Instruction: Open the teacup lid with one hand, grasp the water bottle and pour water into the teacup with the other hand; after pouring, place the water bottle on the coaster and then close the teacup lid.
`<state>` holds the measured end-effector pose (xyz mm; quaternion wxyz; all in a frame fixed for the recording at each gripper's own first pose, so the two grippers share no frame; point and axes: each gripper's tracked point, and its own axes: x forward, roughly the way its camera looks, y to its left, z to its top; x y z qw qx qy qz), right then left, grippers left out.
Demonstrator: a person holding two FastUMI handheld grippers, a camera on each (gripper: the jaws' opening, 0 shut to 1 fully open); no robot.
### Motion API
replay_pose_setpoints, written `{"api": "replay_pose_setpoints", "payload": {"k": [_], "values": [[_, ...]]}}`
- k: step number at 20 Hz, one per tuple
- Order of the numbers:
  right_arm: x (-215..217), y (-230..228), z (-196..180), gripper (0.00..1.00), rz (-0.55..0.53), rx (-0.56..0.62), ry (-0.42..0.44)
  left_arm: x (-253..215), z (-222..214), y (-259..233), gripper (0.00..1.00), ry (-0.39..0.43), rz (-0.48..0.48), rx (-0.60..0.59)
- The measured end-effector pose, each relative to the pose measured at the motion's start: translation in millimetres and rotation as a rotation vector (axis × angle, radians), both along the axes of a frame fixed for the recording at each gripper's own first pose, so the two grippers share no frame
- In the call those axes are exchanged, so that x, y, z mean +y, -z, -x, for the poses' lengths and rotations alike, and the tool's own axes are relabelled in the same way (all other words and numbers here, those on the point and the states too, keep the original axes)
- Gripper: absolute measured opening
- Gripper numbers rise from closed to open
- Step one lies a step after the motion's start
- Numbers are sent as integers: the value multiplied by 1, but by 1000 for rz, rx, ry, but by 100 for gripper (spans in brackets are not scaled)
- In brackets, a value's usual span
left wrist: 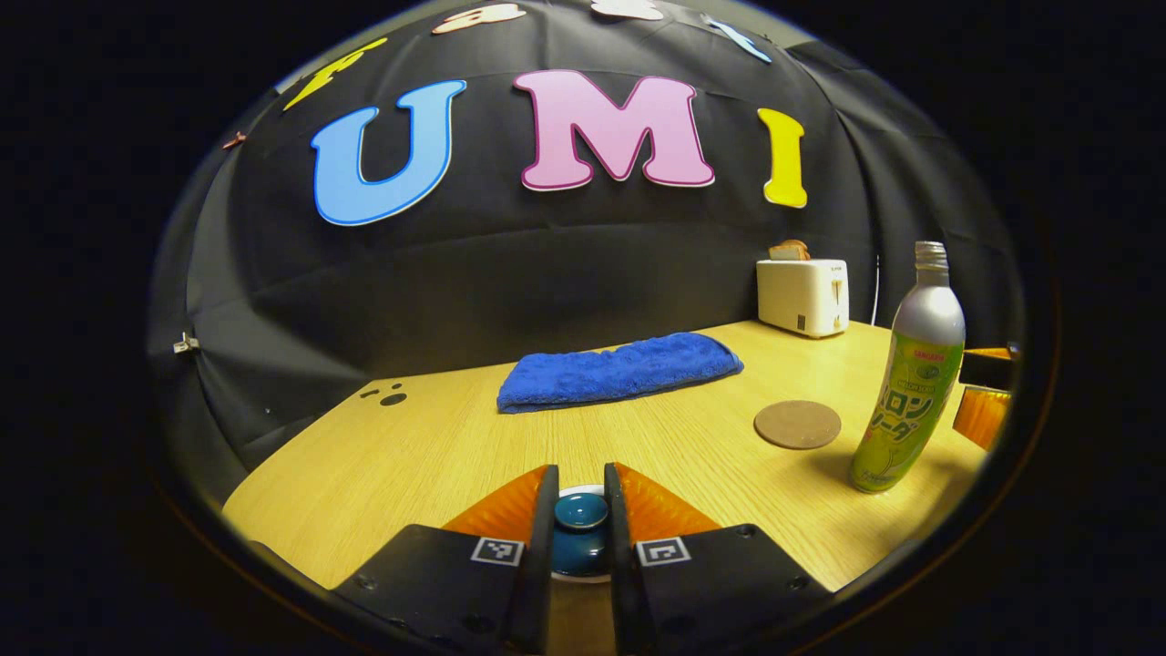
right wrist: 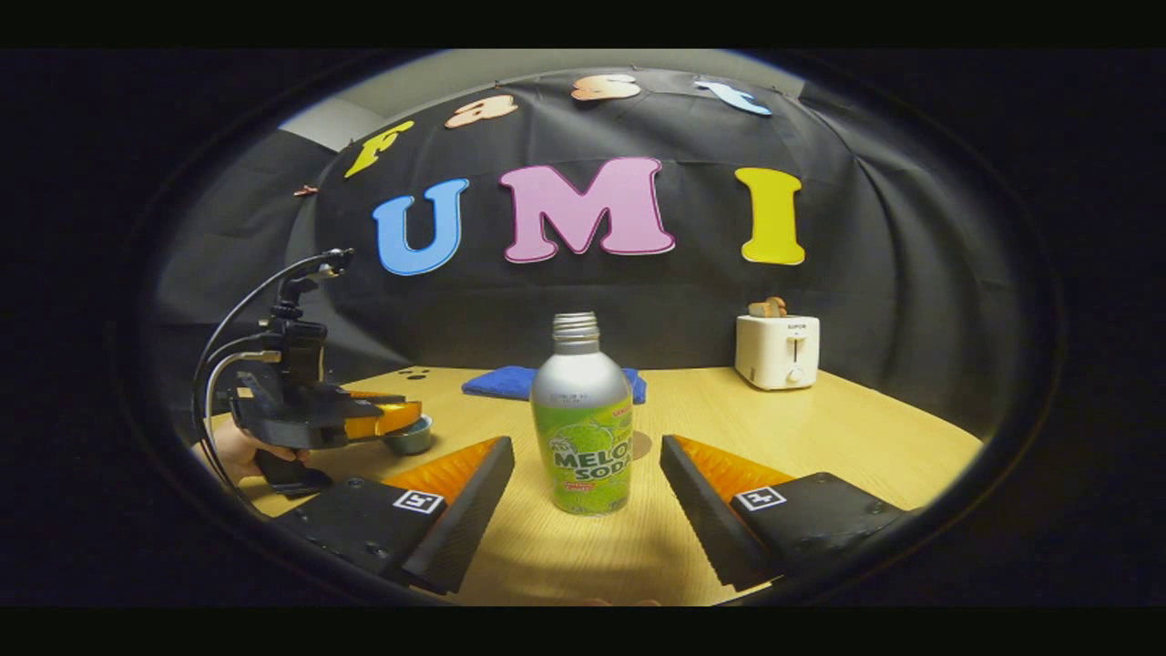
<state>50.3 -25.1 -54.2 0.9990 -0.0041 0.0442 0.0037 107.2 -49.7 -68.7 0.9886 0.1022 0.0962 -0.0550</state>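
One wooden table (right wrist: pixel 820 428) (pale grain), black cloth wall (left wrist: pixel 510 264) behind.

Tabletop layout, with both tongs reaching in from the near edge.

In the left gripper view, the left tongs (left wrist: pixel 580 519) are sitting on either side of the teacup lid (left wrist: pixel 581 512) at the near edge of the tabletop (left wrist: pixel 437 456); the towel (left wrist: pixel 619 369) is lying beyond them, the coaster (left wrist: pixel 797 425) to the right, the water bottle (left wrist: pixel 911 383) standing just right of the coaster, and the toaster (left wrist: pixel 802 295) at the back right. In the right gripper view, the bottle is standing between and just ahead of the right tongs (right wrist: pixel 588 492), with the coaster behind it and the teacup (right wrist: pixel 408 435) far to the left.
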Motion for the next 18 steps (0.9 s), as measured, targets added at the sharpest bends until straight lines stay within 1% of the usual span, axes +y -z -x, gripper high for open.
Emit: {"api": "replay_pose_setpoints", "payload": {"k": [1,2,6,7,9,11,14,18], "values": [[-2,-3,0,100,5,-9,9,0,2,-5,34,-1,4,-17],[-3,-6,-2,100,7,-16,14,0,5,-13,31,-2,0,-40],[0,-8,-7,99,-12,-13,12,-5,15,-40,30,13,-35,-108],[0,-7,-8,100,-15,-7,14,-7,21,-45,30,20,-21,-119],[6,-8,-11,100,-8,-7,10,-11,32,-54,30,38,45,-128],[9,-7,-17,100,21,-7,5,-8,40,-61,30,41,98,-132],[7,-3,-30,100,33,-8,19,3,51,-71,31,27,115,-153],[4,11,-52,100,33,28,43,12,62,-74,30,14,113,-162]]}}
